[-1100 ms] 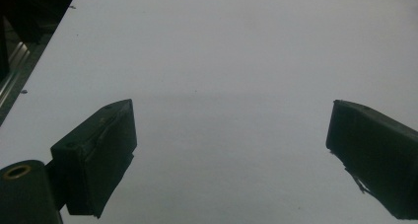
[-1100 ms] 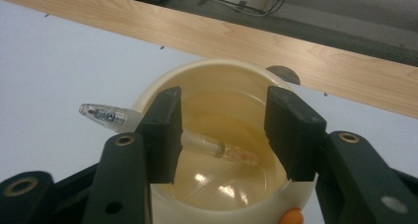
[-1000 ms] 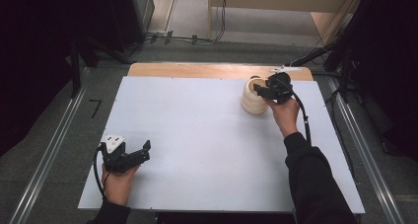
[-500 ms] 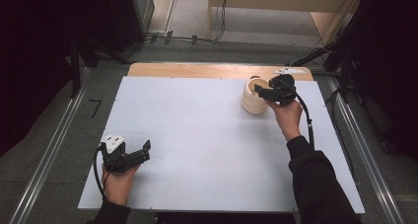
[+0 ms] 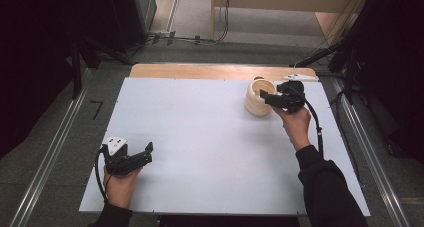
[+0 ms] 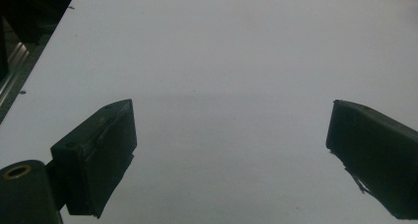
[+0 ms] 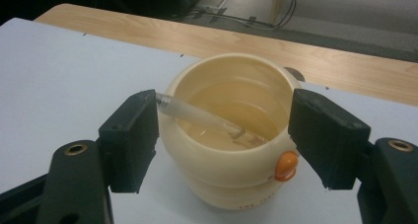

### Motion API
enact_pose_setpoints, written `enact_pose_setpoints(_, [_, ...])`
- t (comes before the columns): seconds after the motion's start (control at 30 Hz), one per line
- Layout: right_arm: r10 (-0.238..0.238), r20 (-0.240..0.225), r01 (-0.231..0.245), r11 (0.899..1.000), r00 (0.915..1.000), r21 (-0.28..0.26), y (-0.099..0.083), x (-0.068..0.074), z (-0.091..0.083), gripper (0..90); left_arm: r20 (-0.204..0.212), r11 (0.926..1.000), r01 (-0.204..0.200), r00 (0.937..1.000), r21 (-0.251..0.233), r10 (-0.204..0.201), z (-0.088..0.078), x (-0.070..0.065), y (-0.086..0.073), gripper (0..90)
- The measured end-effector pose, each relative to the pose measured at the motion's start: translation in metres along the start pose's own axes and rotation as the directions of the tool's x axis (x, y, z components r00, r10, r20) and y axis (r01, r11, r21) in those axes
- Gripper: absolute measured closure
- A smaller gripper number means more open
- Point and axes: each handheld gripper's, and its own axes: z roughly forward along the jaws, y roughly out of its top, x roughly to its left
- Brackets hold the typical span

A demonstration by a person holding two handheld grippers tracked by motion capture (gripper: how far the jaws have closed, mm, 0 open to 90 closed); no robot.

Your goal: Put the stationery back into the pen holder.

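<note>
A cream cup (image 5: 255,101) stands at the far right of the white board (image 5: 200,137). In the right gripper view the cup (image 7: 231,169) has an orange knob (image 7: 286,166) on its near side, and a clear rod (image 7: 207,118) lies slanted inside, its upper end on the rim. My right gripper (image 5: 266,96) sits at the cup's right side. Its jaws have just been opening and stand wide, one on each side of the cup's near face (image 7: 224,130), with the rod's end beside the left-hand jaw. My left gripper (image 5: 148,154) rests near the front left, open over bare board (image 6: 231,150).
The board lies on a wooden table (image 5: 200,71) whose far strip shows behind the cup. A small dark thing (image 5: 258,79) sits just behind the cup and a small white item (image 5: 300,77) lies at the far right. Metal rails (image 5: 50,157) flank the table.
My right gripper has drawn back to the right from over the cup and its jaws have spread. The rod stays in the cup. The left gripper has not moved.
</note>
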Motion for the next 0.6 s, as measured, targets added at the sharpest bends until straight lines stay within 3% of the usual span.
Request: enact_pose_setpoints(0.6, [-0.003, 0.009, 0.003, 1.0, 1.0, 0.029, -0.025, 0.004, -0.005, 16.6, 0.0, 1.0, 0.0, 1.0, 0.001, 0.0, 0.001, -0.001, 0.0, 5.8])
